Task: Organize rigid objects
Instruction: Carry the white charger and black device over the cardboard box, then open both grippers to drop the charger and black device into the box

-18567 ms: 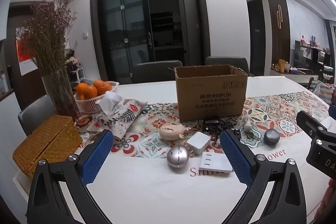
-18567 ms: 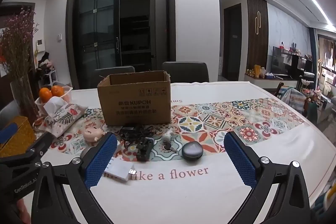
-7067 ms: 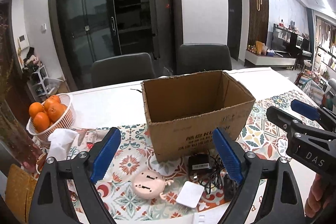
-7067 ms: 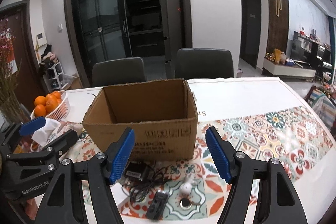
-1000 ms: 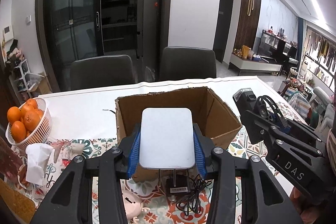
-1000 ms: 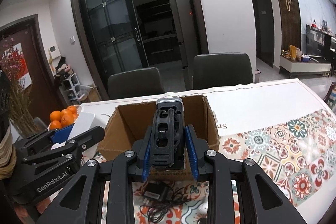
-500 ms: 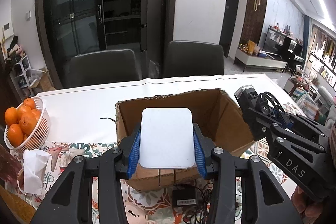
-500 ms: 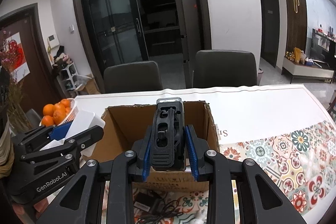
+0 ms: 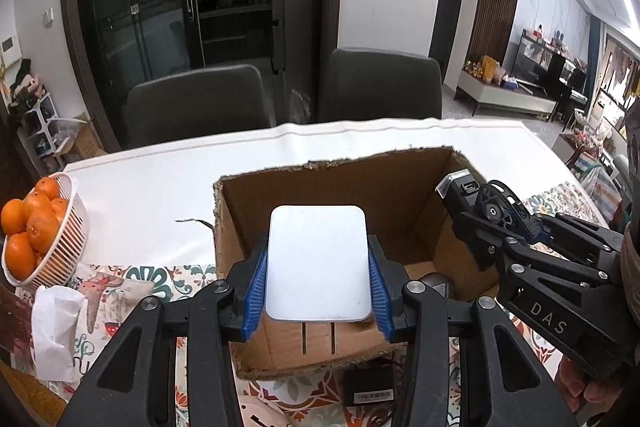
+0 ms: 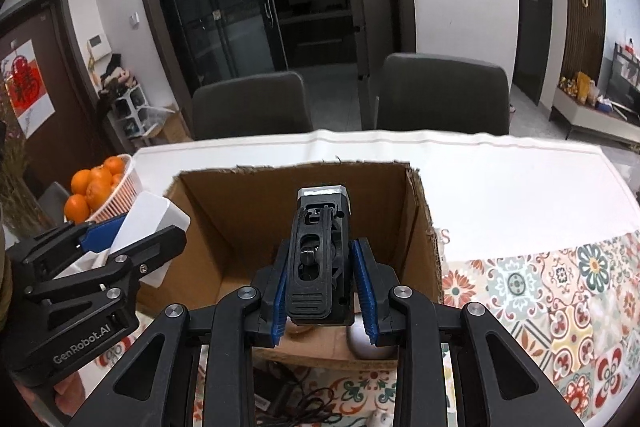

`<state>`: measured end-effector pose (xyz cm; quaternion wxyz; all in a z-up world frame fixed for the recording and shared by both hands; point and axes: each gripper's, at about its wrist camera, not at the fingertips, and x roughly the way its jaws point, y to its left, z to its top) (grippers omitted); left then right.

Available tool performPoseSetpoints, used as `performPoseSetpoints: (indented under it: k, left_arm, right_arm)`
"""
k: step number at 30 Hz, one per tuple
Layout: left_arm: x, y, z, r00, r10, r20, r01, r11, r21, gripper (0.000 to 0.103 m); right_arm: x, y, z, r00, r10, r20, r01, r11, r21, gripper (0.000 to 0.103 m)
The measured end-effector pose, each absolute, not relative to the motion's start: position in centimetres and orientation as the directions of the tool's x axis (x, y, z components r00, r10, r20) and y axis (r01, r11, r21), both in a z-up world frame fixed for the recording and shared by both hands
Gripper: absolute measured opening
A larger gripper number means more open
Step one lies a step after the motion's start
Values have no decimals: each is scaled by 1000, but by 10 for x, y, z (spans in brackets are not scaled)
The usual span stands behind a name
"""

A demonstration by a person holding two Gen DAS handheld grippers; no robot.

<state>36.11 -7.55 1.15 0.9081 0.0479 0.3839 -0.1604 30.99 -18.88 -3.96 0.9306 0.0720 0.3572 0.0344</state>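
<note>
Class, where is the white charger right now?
The white charger is clamped between the left gripper's blue pads, centre of the left wrist view, held over the open cardboard box, with the orange basket off to the left.

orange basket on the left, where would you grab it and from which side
Grip the basket's white slatted rim, coming from above on its box-facing side: the oranges heap over the middle, and that stretch of rim shows bare. Both grippers are full now.

A flat white charger [image 9: 318,261] and a black clip-like device [image 10: 318,259] hang over the open cardboard box [image 9: 400,195].
</note>
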Motion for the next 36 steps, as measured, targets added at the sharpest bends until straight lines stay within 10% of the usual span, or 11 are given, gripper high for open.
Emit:
performPoseSetpoints:
  k: [16,36]
  left_arm:
    - [377,-90,-21,565,-231,-792,349,937,-23,44]
    - [320,-75,15,687,-235,-688,325,946,2,46]
  right_arm:
    - [320,-196,-64,676,112,-728,-42,993,114,30]
    - [275,-193,-29,783,46,-620,-2,997,71,34]
